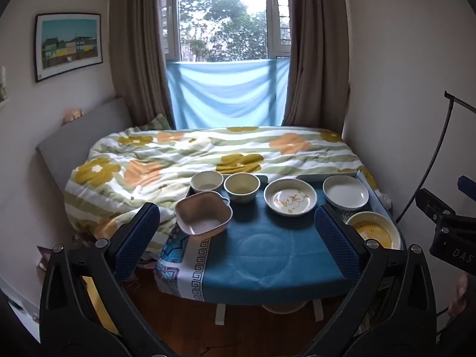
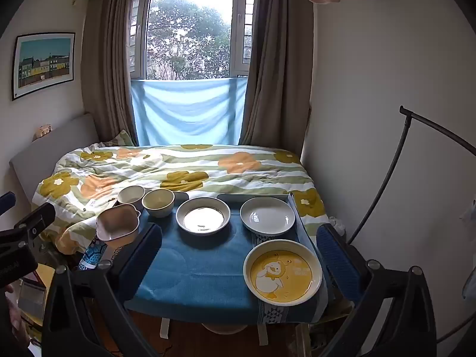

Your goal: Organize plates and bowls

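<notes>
Table point(image 2: 190, 270), blue cloth, carries six pieces. Far-left pair: white bowl point(image 2: 131, 194) beside cream bowl point(image 2: 158, 202). Near-left edge: pink square handled bowl point(image 2: 118, 223). Middle: flower-print plate point(image 1: 290, 197). Far right: plain white plate point(image 2: 267, 216). Near right: yellow duck plate point(image 2: 282, 272). Your left gripper point(image 1: 238, 238) and right gripper point(image 2: 239, 263) both hover with fingers spread wide, holding nothing.
</notes>
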Available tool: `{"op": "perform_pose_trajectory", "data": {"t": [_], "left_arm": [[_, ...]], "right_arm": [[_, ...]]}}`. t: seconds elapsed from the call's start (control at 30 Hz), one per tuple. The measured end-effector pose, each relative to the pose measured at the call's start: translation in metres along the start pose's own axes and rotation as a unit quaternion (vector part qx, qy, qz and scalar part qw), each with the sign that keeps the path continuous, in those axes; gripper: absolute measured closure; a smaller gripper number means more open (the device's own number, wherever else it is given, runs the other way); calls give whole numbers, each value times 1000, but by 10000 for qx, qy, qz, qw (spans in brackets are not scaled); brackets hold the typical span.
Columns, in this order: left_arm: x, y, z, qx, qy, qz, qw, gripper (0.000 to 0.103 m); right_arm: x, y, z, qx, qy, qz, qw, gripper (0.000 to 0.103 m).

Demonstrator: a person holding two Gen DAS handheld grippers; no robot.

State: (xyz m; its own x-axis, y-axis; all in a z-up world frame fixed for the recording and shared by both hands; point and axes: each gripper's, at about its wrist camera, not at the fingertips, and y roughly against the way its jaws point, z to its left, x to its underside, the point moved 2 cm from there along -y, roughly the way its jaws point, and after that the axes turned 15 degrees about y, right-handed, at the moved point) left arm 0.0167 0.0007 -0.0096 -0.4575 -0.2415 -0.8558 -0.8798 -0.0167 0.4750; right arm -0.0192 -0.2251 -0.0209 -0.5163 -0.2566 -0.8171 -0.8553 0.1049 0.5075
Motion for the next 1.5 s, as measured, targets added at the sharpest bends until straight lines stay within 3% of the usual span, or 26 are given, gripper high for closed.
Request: {"op": "perform_pose_trajectory", "data": {"t": [0.17, 0.23, 1.5], "left_arm": [[-3, -4, 4, -28, 0, 147, 9999, 0], [1, -1, 1, -49, -113, 8, 9999, 0], [-5, -14, 2, -74, -28, 170, 9998, 0]], "right_arm": [[0, 0, 0, -13, -1, 6, 10000, 0], [-1, 0, 0, -18, 2, 0, 10000, 0], [-3, -16, 5, -56, -34, 62, 10000, 0]]}}
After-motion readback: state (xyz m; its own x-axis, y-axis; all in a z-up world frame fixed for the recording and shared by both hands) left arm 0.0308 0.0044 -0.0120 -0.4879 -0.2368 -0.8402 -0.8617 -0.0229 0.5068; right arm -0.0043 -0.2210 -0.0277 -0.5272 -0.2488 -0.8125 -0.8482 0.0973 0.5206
